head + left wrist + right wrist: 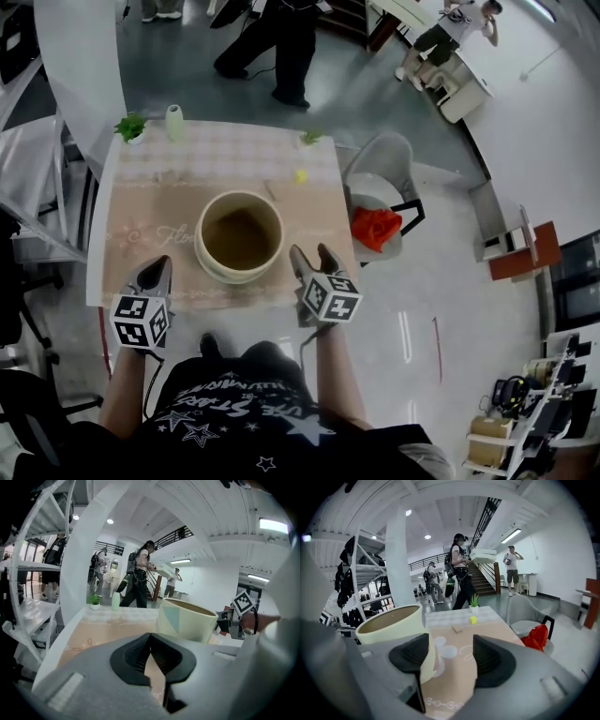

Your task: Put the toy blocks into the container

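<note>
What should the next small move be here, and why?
Probably move the right gripper forward past the container toward the yellow block. Its jaws stand apart with nothing between them. The block lies loose on the table beyond the container, on that gripper's side. The left gripper is shut and empty, so it is less ready to pick.

The tall cream round container [239,235] stands in the middle of the cloth-covered table [131,234] and blocks the straight way across. At its 9 and 3 o'clock, bare cloth leaves room to pass. A small yellow block [300,175] lies at 1 o'clock. A pale green bottle [173,122] and a small potted plant [131,127] stand at 11. A grey chair [389,155] crowds the table's 3 o'clock edge.
</note>
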Tool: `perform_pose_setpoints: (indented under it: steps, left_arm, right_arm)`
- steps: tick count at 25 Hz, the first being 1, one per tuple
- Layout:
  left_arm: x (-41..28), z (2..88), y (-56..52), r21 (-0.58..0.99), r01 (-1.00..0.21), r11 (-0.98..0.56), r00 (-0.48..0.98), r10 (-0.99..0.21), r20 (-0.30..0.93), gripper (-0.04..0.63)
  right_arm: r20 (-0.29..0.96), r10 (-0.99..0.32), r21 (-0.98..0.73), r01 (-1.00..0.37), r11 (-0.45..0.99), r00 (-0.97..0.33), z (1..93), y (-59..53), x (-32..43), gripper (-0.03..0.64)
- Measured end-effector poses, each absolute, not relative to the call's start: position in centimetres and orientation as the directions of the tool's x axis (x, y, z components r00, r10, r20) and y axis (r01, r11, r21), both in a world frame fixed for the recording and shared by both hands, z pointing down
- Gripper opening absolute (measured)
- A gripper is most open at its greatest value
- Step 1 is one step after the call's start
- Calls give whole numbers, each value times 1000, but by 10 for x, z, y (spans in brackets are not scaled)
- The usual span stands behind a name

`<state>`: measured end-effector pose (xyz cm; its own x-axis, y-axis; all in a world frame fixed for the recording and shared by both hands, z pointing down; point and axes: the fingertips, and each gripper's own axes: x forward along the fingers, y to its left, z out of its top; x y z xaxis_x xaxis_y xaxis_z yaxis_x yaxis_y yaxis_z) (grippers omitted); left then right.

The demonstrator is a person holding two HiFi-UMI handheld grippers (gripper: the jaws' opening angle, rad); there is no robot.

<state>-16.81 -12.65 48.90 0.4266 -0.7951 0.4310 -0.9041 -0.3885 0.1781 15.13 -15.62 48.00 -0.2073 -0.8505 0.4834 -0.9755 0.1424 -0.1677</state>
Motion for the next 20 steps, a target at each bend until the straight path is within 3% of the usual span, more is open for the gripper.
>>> perform_pose_setpoints:
  steps: [8, 20]
  left_arm:
    - [-160, 488, -158, 188, -905, -383, 426, -796, 431, 9]
    - [-165, 484, -210, 156, -959, -236, 282, -842, 460, 9]
  right_arm:
    - [501, -847, -167, -980, 110, -180, 487, -193, 175, 298]
    - [527, -804, -195, -960, 201, -275, 506, -293, 197, 298]
